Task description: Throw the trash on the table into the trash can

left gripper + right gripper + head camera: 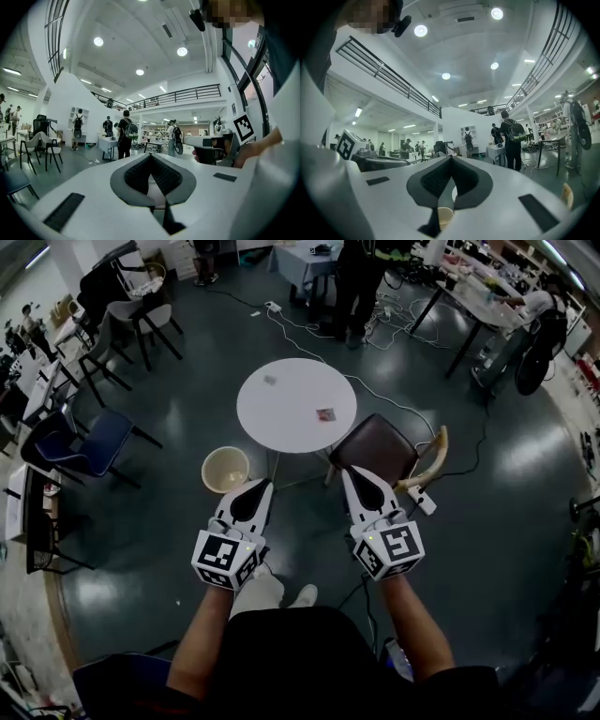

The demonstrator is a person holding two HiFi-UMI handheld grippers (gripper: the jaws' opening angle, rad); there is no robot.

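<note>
the round beige plastic trash can [225, 468] is sitting on the dark floor at the left, just beside the round white table [281, 423]. the person's left gripper [264, 485] is hovering level, its jaws pressed together on nothing, short of the table. two bits of trash are lying on the tabletop, a small pale scrap [270, 380] toward the far side and a small flat reddish-printed wrapper [325, 413] nearer the right edge. the right gripper [349, 472] is also pointing level, jaws fully together and empty. both pieces are looking thin and flat, so jaws arriving closed, or skidding across the smooth top, are likely to be pushing them off the edge instead of pinching them. the dark brown padded chair [375, 448] is crowding the right-hand approach, and the white cable [394, 401] trailing on the floor is inviting a stumble
</note>
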